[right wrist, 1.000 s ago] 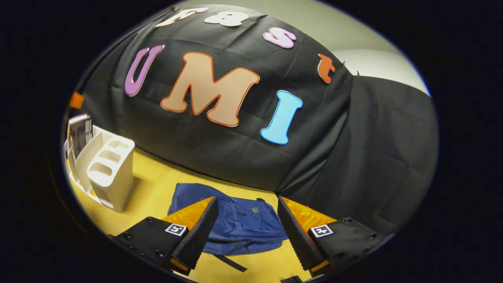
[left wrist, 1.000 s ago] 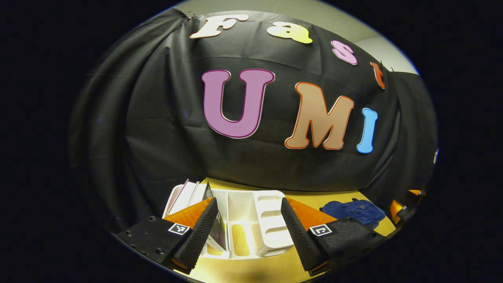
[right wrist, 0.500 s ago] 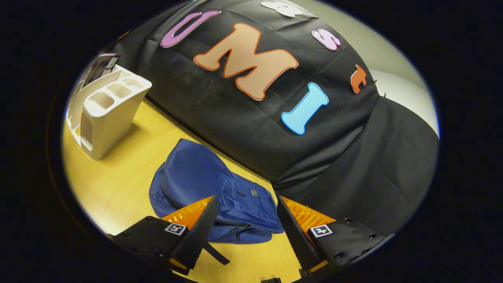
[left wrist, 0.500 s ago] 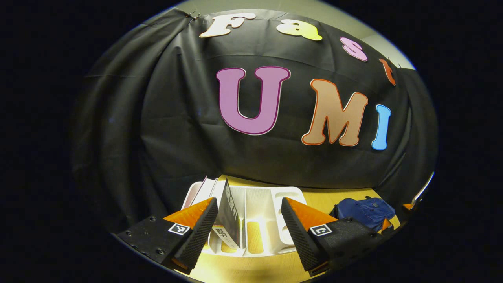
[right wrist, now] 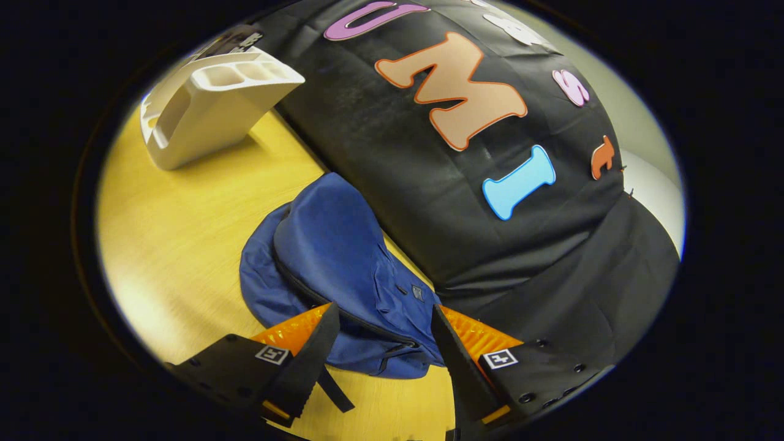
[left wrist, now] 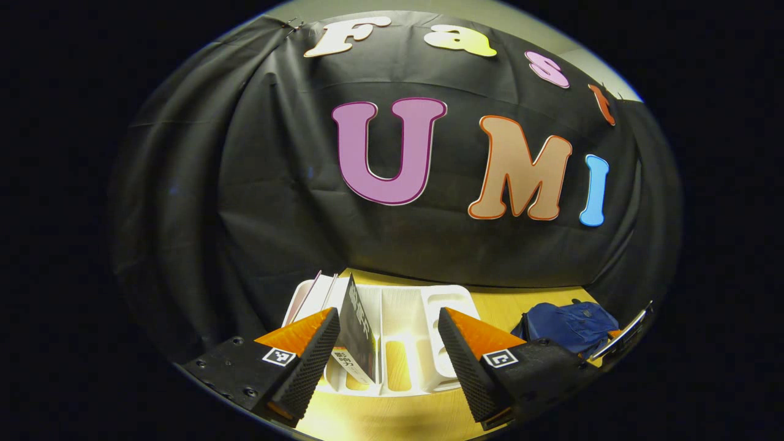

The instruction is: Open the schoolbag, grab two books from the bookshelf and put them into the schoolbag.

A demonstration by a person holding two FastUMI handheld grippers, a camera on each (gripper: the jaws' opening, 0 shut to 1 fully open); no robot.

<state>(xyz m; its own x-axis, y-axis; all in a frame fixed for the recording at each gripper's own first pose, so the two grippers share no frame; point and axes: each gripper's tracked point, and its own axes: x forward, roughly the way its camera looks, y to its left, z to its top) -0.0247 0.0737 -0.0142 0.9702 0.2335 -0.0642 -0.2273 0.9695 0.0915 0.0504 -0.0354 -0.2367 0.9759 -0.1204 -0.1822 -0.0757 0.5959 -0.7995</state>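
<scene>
Left tongs (left wrist: pixel 389 349): the two fingers stand wide apart and press on nothing. They hover in front of the bookshelf, above the desk.

Bookshelf (left wrist: pixel 401 312): a white rack with several upright compartments, standing on the desk near the black wall. In the left gripper view it sits at 6 o'clock, between the two fingers. In the right gripper view it sits at 10 o'clock, well apart from the schoolbag.

Books (left wrist: pixel 357 331): one dark book stands tilted in a left compartment of the bookshelf, just beside the left finger; contact I cannot tell. Some pale books (left wrist: pixel 312 297) stand at the far left end of the rack, at 7 o'clock.

Right tongs (right wrist: pixel 383 355): the fingers are also wide apart, holding nothing. They hang just above the lower end of the schoolbag.

Schoolbag (right wrist: pixel 334 263): dark blue, lying flat on the desk, its far side against the wall. Its zipper (right wrist: pixel 343 312) runs in a curve and looks closed. In the left gripper view the schoolbag is at 4 o'clock.

Desk (right wrist: pixel 177 220): yellow wood surface.
</scene>
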